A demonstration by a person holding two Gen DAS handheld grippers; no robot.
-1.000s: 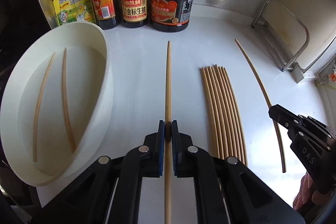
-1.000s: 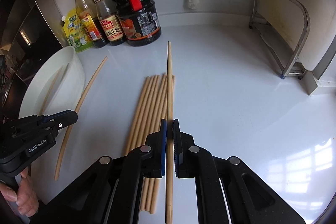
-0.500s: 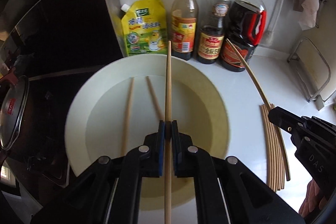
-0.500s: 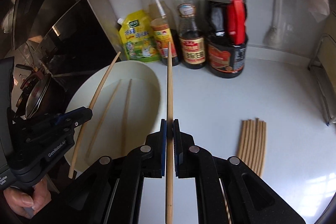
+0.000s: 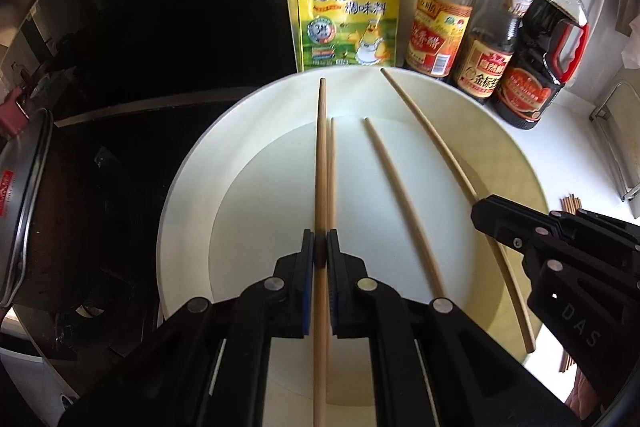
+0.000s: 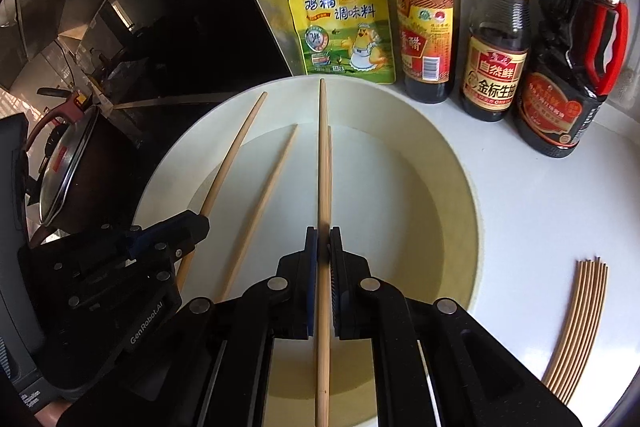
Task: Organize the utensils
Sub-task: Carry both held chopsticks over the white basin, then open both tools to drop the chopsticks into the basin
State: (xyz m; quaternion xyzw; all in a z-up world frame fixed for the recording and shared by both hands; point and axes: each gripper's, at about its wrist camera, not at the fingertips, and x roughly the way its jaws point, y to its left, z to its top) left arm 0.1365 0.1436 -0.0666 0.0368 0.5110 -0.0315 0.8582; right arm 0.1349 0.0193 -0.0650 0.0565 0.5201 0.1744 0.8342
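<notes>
Left wrist view — step in hand, by my reading: carrying chopsticks to the white bowl (image 5: 192,187). Left gripper (image 5: 320,247) clamps one chopstick (image 5: 320,163) above it; two loose chopsticks (image 5: 400,195) lie inside; right gripper (image 5: 486,213) pinches another (image 5: 424,123). Next move calls for lowering, then releasing — counter bundle (image 6: 576,323) remains.

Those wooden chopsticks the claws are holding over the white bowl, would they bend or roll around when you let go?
Probably stiff: the chopstick in the left claw juts out straight, clamped at one spot. It looks thin and round, so it may roll a little inside the white bowl, though the raised rim should contain it. Likely light, too.
</notes>
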